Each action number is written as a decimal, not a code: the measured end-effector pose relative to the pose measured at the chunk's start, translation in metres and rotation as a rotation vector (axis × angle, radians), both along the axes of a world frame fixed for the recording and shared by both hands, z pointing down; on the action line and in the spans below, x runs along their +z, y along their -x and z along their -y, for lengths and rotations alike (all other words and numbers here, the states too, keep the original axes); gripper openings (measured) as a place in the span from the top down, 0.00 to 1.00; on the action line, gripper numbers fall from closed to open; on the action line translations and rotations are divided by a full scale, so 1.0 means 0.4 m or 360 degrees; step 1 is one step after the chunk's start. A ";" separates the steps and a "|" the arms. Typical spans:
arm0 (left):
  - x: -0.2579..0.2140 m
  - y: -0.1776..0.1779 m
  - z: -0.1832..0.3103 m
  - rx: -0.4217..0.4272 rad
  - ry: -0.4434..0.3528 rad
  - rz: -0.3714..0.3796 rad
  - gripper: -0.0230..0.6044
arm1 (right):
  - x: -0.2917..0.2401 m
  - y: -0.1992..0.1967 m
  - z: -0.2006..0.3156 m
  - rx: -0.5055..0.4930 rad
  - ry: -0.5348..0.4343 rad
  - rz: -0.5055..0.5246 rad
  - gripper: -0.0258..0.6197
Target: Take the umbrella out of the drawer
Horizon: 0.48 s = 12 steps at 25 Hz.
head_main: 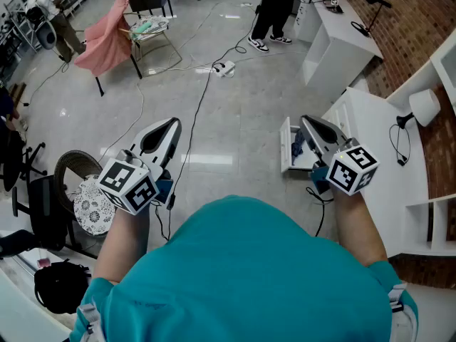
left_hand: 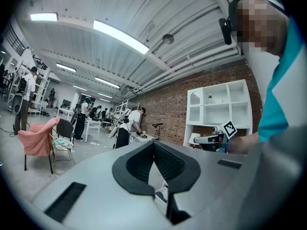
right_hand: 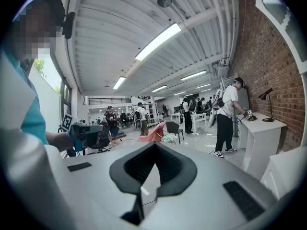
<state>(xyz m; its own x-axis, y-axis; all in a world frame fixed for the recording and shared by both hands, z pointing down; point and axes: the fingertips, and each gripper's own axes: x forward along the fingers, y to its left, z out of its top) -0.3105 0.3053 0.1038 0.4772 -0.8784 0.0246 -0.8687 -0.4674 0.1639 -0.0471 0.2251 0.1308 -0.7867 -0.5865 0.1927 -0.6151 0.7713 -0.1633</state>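
Open drawer [head_main: 285, 148], blue item [head_main: 298, 147] inside, right tool [head_main: 308, 122] just beside, jaws together

The left gripper [left_hand: 154, 143] is seen with its jaws pressed together, nothing between them. Beyond, the right gripper [left_hand: 210, 140] is held before a white shelf unit [left_hand: 220, 104] set against a brick wall [left_hand: 169, 110]; at left, a pink cloth [left_hand: 39, 139] is draped over a chair.

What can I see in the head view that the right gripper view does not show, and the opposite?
Only the head view shows the open drawer, with a blue thing inside, and the black bag. Only the right gripper view shows the ceiling lights. Both show the left gripper, the chair draped in pink cloth, and the person in black trousers at the white desk.
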 end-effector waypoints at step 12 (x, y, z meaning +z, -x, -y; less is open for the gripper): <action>0.002 0.001 0.024 0.0011 0.0012 0.0001 0.94 | 0.013 -0.004 0.020 0.0011 0.0017 -0.0014 0.93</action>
